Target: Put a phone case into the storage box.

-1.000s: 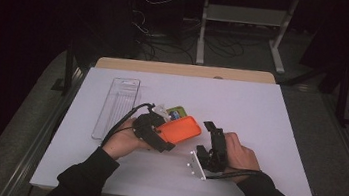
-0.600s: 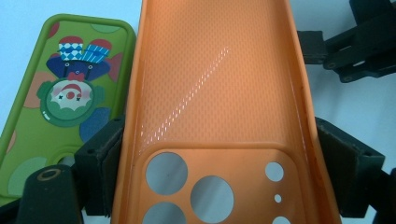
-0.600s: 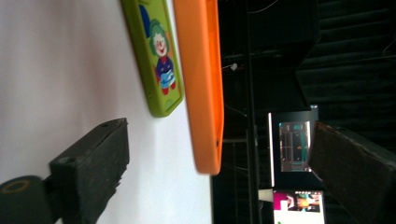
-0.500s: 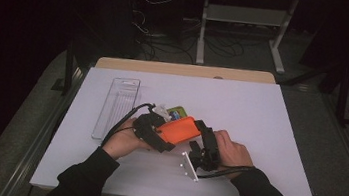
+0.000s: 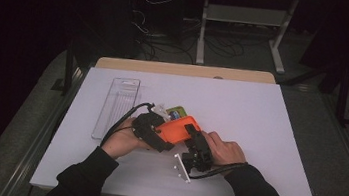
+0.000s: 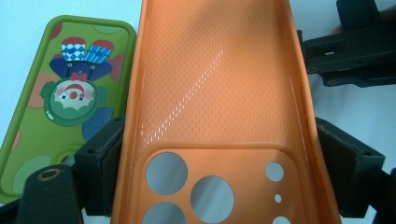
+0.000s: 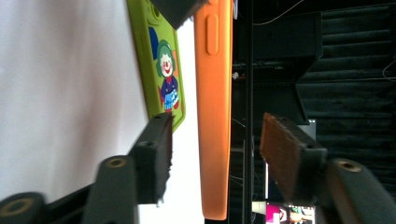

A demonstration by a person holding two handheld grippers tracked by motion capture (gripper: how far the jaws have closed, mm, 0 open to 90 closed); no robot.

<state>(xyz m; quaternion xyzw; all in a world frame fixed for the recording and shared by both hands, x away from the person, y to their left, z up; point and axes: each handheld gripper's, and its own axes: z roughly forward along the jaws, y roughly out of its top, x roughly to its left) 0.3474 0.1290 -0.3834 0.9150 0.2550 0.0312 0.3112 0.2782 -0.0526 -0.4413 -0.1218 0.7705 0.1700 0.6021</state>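
Both forearms, in dark sleeves, come in from the near edge of the scene and meet at its middle. The left hand (image 5: 121, 142) holds the left gripper (image 5: 160, 135) pointing right, its jaws clamped on the two long sides of what it holds. The right hand (image 5: 224, 150) aims the right gripper (image 5: 193, 133) far and leftward; its jaws have just been closing and stand apart, neither pad pressing.

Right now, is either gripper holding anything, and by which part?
The left gripper clamps the orange phone case across its camera-hole end; the closing right gripper straddles its other end without touching.
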